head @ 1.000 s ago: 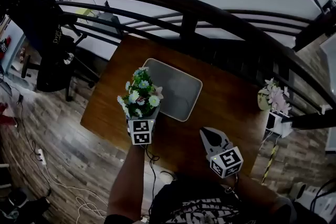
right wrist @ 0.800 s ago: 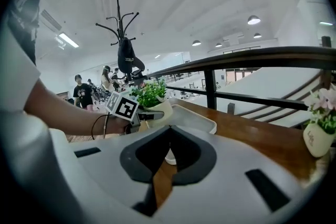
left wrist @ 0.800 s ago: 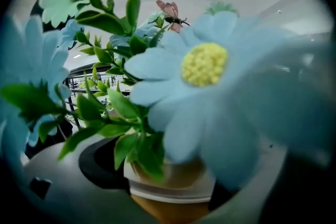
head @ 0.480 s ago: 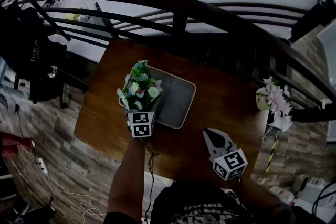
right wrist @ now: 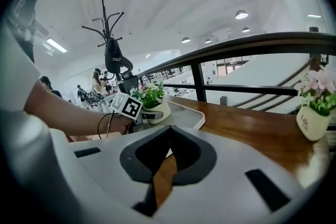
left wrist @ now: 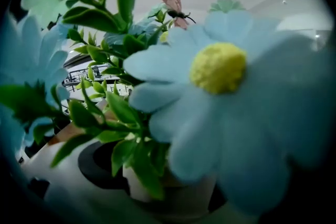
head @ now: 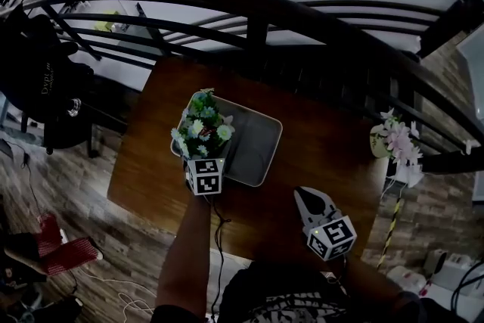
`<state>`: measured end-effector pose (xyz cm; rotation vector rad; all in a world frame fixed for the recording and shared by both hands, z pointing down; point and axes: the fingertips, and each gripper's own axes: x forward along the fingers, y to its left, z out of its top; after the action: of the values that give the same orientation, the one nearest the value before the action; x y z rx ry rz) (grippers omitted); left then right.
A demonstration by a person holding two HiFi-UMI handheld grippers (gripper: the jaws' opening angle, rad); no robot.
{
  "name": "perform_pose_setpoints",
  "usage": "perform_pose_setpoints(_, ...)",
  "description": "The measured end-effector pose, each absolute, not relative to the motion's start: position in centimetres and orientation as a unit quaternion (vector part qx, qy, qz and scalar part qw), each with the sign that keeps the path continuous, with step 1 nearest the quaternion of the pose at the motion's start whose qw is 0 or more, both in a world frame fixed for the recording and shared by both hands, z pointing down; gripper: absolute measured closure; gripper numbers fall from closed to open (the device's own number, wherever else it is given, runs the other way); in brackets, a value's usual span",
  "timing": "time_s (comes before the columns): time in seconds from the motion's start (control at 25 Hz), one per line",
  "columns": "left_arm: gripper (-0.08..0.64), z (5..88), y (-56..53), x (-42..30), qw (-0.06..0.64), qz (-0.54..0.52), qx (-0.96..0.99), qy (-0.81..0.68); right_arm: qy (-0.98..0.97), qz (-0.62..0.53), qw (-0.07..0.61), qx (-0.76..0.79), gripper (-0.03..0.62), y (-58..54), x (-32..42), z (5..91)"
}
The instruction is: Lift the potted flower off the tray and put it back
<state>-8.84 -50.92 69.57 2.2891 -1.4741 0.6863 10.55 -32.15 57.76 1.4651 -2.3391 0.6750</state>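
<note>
Currently the left claw (head: pixel 203 161) is clamped on the white pot of blue-and-white artificial flowers (head: pixel 202 128), over the left edge of the grey rectangular tray (head: pixel 261 141) on the brown wooden surface (head: pixel 333 125). Right of the tray, the right claw (head: pixel 308 200) sits closed, gripping nothing.

Pale-blue potted flower (head: pixel 202 131), grey tray (head: pixel 259 144), brown table (head: pixel 333 140)
</note>
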Motion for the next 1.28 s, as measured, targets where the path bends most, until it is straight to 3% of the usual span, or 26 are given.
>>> perform_pose_setpoints(0.32,0.081,68.0,-48.7,-9.7,0.161,0.227,0.802,-0.528,-0.821,0.229,0.146,0.502,0.594,-31.9,9.4,57.0)
perform_pose_setpoints(0.6,0.083,65.7,-42.5,-12.7,0.241,0.170,0.771,-0.565,-0.834,0.214,0.136,0.490,0.594,-31.4,7.2,55.1)
perform_pose_setpoints(0.72,0.096,63.2,-38.9,-13.4,0.244,0.147,0.765,-0.577,-0.840,0.205,0.130,0.485,0.594,-31.0,6.3,54.0)
perform_pose_setpoints(0.76,0.160,61.9,-37.8,-13.5,0.237,0.137,0.765,-0.582,-0.843,0.201,0.129,0.483,0.594,-31.0,6.0,53.6)
perform_pose_setpoints(0.84,0.408,58.7,-36.1,-14.0,0.220,0.103,0.764,-0.598,-0.848,0.193,0.123,0.478,0.594,-31.0,5.3,52.5)
perform_pose_setpoints(0.92,0.533,55.6,-34.7,-14.3,0.208,0.063,0.764,-0.608,-0.855,0.182,0.115,0.472,0.594,-31.0,4.5,51.3)
perform_pose_setpoints(1.28,0.552,48.5,-29.7,-14.7,0.178,0.012,0.755,-0.632,-0.875,0.173,0.083,0.445,0.594,-28.7,2.7,47.7)
